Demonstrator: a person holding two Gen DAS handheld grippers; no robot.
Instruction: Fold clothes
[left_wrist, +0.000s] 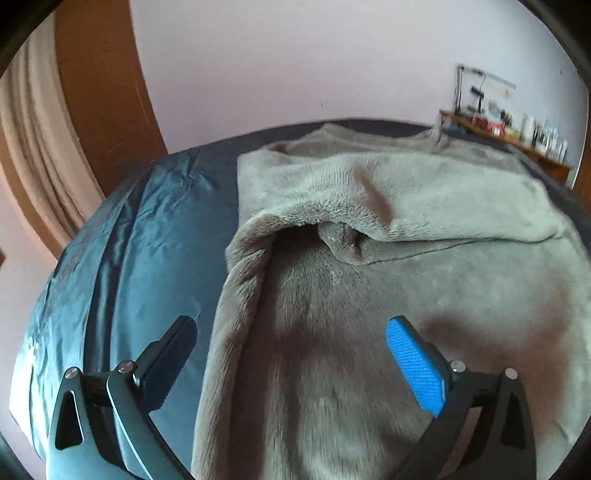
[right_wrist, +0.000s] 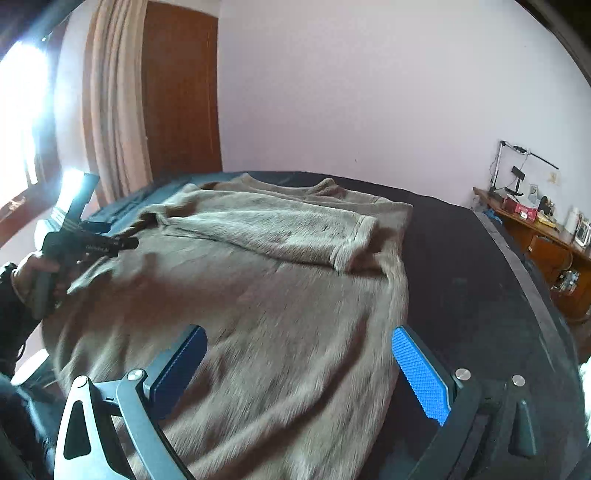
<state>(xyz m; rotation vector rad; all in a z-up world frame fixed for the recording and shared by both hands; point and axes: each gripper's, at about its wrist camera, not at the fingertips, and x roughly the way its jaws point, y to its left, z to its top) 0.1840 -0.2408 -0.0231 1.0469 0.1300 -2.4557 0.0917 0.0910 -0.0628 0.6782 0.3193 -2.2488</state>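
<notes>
We saw the brown fleece sweater spread flat on the dark bed, one sleeve folded across its chest. Bare bed lay along both side edges. Our left gripper and right gripper hovered over it, jaws wide apart, holding nothing.
</notes>
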